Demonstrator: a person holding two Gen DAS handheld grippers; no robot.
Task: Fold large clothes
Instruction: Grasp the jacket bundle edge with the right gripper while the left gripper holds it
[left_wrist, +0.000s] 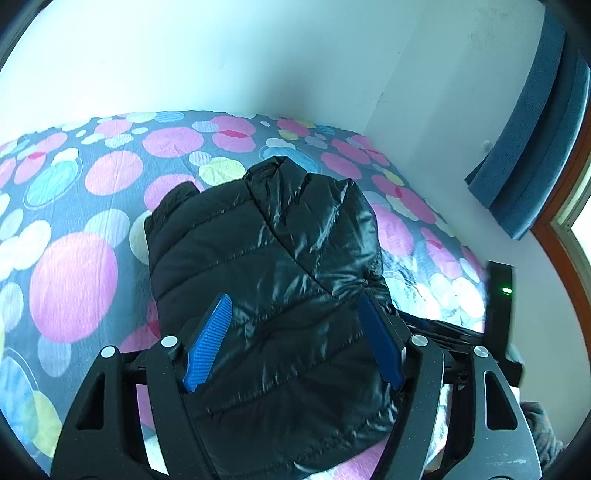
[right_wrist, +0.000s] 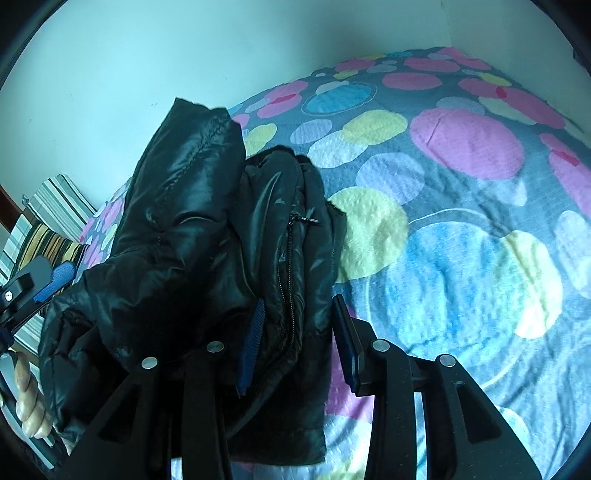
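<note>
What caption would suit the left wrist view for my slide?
Open left hand-held gripper poised over a folded black jacket on a bedspread with coloured circles.

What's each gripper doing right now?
Left gripper: open over the black puffer jacket, holding nothing.
Right gripper: open around the jacket's edge.

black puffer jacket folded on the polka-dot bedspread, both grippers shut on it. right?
Not quite. The black puffer jacket does lie folded on the polka-dot bedspread, but both the left gripper and the right gripper are open, as each wrist view shows.
</note>
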